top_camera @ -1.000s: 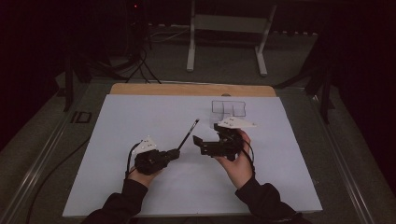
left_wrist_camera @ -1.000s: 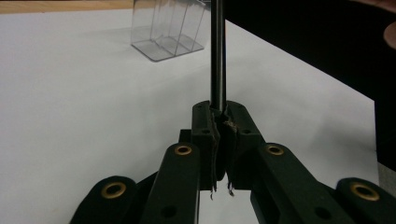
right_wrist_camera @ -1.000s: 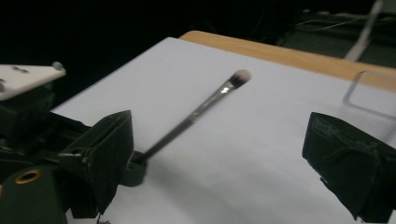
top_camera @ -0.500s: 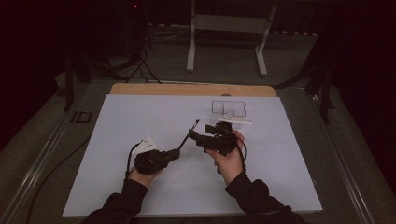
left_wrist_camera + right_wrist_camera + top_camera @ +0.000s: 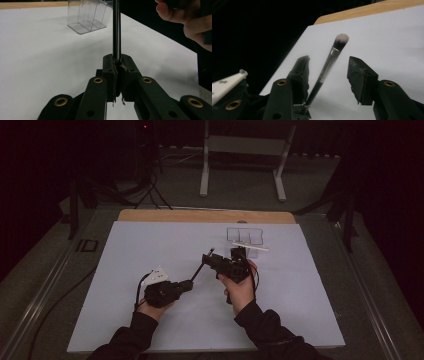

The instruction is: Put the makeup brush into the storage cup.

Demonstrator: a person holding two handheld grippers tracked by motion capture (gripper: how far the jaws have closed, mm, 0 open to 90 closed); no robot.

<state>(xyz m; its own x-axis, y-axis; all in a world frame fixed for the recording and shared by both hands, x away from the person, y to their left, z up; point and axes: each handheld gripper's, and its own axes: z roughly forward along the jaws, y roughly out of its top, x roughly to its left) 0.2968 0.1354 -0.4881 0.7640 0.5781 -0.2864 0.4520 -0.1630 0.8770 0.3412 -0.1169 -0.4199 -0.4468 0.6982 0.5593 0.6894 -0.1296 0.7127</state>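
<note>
The left gripper (image 5: 187,285) is being kept clamped on the dark handle of a makeup brush (image 5: 202,266), its pads (image 5: 117,75) being pressed together around the shaft, as is shown in the left gripper view. The brush is being held up off the table (image 5: 150,245), slanted away from the near edge toward the far right corner, near the middle of the white surface. Its handle end is being gripped by the left gripper, while its pale bristle tip (image 5: 342,38) is being pointed past the right gripper (image 5: 328,72). In the right gripper view the brush is being framed between the two black jaws, which have just been closing in on it; a gap is being left on the one side, and whether the other pad is touching the ferrule cannot be told. The right gripper is being carried by the right hand (image 5: 240,287), just right of the table's centre. A clear divided organiser (image 5: 245,236) is being left standing near the far edge, right of centre, with a white stick (image 5: 249,246) lying just beside it.
</note>
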